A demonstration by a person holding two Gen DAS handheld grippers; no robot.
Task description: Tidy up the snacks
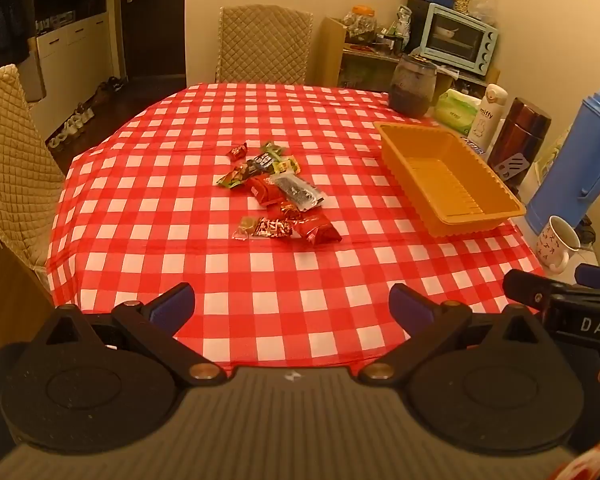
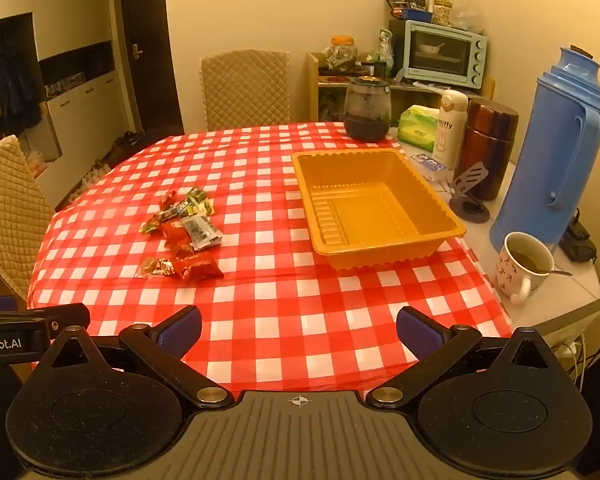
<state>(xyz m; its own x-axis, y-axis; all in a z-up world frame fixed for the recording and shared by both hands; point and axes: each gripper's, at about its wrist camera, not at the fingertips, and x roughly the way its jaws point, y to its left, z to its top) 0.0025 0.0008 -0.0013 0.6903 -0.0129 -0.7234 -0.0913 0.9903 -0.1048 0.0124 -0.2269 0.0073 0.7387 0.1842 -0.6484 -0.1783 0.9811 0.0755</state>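
A loose pile of wrapped snacks (image 1: 278,192) lies on the red-and-white checked tablecloth (image 1: 260,280), in red, green, silver and dark wrappers; it also shows in the right wrist view (image 2: 184,236). An empty orange plastic tray (image 1: 452,178) stands to the right of the pile, also seen from the right wrist (image 2: 374,212). My left gripper (image 1: 292,308) is open and empty above the table's near edge, well short of the snacks. My right gripper (image 2: 299,332) is open and empty, also at the near edge. The right gripper's body shows in the left view (image 1: 564,304).
A white mug (image 2: 522,266) with a drink and spoon, a blue thermos (image 2: 556,148), a brown flask (image 2: 488,144), a white Miffy bottle (image 2: 450,128), tissues (image 2: 418,126) and a dark glass jar (image 2: 367,110) stand at the right and back. Quilted chairs (image 1: 264,46) stand behind and left.
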